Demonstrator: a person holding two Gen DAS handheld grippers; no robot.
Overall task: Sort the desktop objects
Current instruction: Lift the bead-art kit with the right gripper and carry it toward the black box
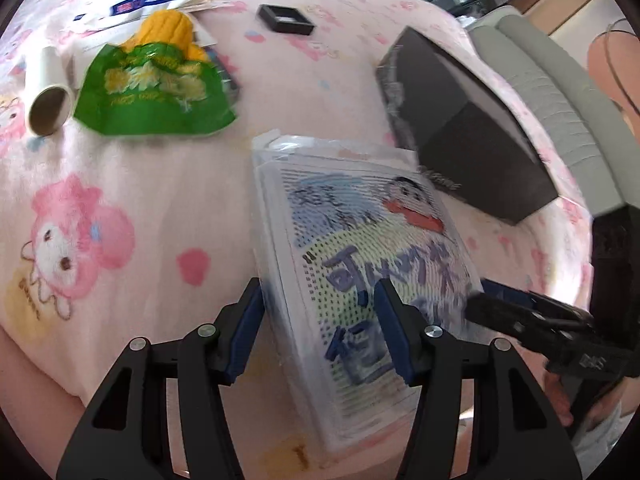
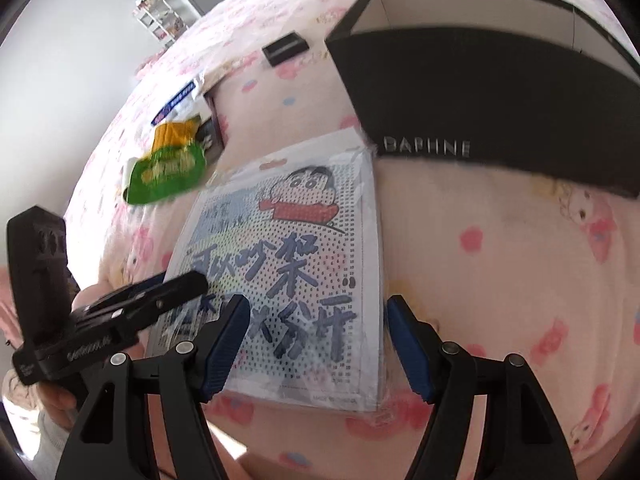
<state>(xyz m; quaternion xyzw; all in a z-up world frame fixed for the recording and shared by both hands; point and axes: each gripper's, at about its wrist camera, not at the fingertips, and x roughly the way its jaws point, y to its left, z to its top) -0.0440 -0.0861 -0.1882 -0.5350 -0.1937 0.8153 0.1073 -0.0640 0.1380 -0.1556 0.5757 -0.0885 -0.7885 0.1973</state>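
Left gripper (image 1: 318,286) part-open, straddling the near left edge of the clear-wrapped cartoon packet (image 1: 360,248), one blue pad over the print, the other beside the edge, neither visibly pressing. Right gripper (image 2: 316,300) spread wide across the packet's near right corner, gripping nothing. Packet flat on the pink cartoon blanket (image 1: 120,180), far corner just beside the open black box (image 2: 480,92) lettered DAPHNE. Farther off to the left: green snack bag (image 1: 156,88) overlapping a yellow knitted thing (image 1: 168,30), and a cardboard tube (image 1: 46,92) on its side. Beyond these, well apart, a small black square frame (image 1: 286,19).
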